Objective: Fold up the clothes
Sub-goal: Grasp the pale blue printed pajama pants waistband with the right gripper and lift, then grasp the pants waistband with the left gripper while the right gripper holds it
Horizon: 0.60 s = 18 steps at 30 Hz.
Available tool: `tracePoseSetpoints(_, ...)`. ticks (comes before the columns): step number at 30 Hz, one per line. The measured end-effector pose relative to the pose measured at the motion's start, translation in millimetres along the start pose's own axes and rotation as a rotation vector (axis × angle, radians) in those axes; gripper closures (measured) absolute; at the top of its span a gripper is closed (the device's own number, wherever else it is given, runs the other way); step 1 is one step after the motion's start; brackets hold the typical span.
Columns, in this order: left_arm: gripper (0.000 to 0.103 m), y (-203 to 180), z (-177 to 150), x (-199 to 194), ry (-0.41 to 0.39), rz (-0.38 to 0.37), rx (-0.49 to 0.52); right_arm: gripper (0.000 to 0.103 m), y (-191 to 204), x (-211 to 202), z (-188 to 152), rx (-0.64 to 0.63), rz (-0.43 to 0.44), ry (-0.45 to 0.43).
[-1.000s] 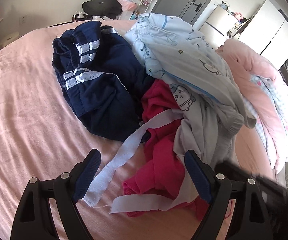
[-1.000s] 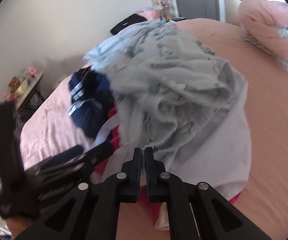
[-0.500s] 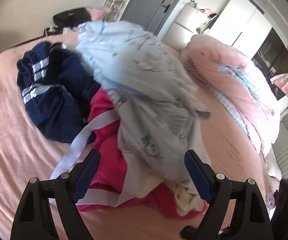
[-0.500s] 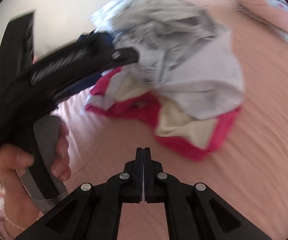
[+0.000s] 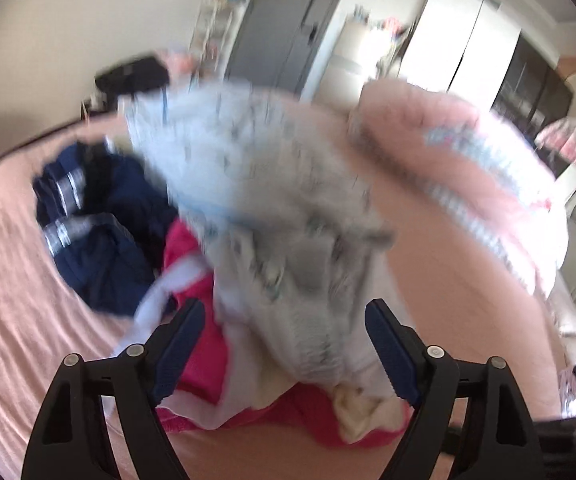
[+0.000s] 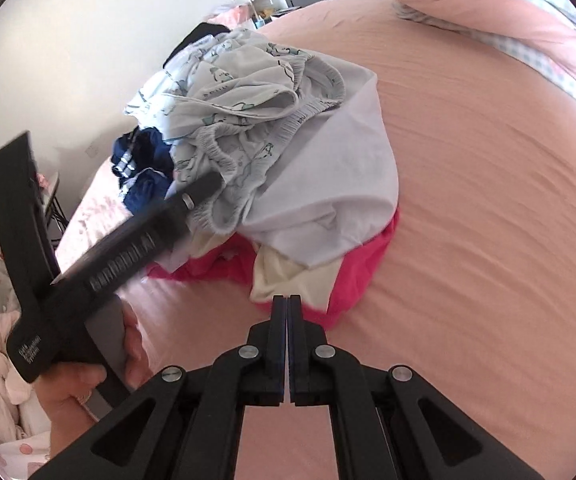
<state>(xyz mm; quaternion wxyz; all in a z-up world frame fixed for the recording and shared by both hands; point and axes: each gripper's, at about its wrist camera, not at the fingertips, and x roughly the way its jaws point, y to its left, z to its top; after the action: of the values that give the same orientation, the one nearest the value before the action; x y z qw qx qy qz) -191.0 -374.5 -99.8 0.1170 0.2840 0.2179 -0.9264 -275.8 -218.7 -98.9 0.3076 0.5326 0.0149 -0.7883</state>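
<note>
A heap of clothes lies on the pink bed (image 6: 467,200). A grey printed garment (image 6: 248,92) is on top, over a white one (image 6: 339,176), a red one (image 6: 359,264), a cream piece (image 6: 284,272) and a navy one (image 6: 144,168). My right gripper (image 6: 288,308) is shut with nothing in it, just short of the red garment's near edge. My left gripper (image 5: 284,344) is open and hovers over the near side of the heap, with the grey garment (image 5: 280,208) and the red one (image 5: 200,344) ahead of it. That view is blurred. In the right wrist view a hand (image 6: 88,380) holds the left gripper (image 6: 204,188) over the heap's left edge.
A rolled pink duvet (image 5: 467,168) lies along the far right of the bed. Beyond the bed stand a grey door (image 5: 288,20), white cupboards (image 5: 459,36) and a black bag (image 5: 132,76). Bare sheet (image 6: 507,280) stretches to the right of the heap.
My right gripper, first shut at the grey garment's hem, has come off it and drawn back from the heap. My left gripper has swung right and risen a little, still open.
</note>
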Motion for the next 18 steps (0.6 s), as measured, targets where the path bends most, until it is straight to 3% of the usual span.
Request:
tracePoseSetpoints(3,0.023,-5,-3,16,0.06,-0.039,-0.01,0.103,-9,-8,-9,0.005,-0.012,0.006)
tracePoseSetpoints(5,0.04,1,-15,28,0.142,-0.016,0.002,0.103,-13,-7,-9,0.018,-0.029,0.008)
tracePoseSetpoints(6,0.065,3,-21,33,0.175,-0.002,0.013,0.103,-15,-7,-7,0.028,-0.023,0.003)
tracePoseSetpoints(7,0.081,1,-24,37,0.193,0.019,0.034,0.103,-17,-7,-4,0.041,-0.017,-0.002)
tracePoseSetpoints(10,0.083,-1,-30,38,0.208,0.049,0.062,0.103,-17,-11,4,0.054,-0.017,-0.02)
tracePoseSetpoints(13,0.083,11,-24,18,0.172,-0.015,-0.011,0.102,-15,-10,14,0.053,0.002,-0.031)
tracePoseSetpoints(14,0.083,16,-24,12,0.164,-0.039,-0.035,0.096,-14,-9,19,0.052,0.01,-0.034)
tracePoseSetpoints(15,0.083,22,-27,6,0.168,-0.057,-0.045,0.08,-11,-5,25,0.041,0.029,-0.037)
tracePoseSetpoints(18,0.084,36,-34,-5,0.192,-0.104,-0.071,0.046,3,7,47,0.001,0.09,-0.046)
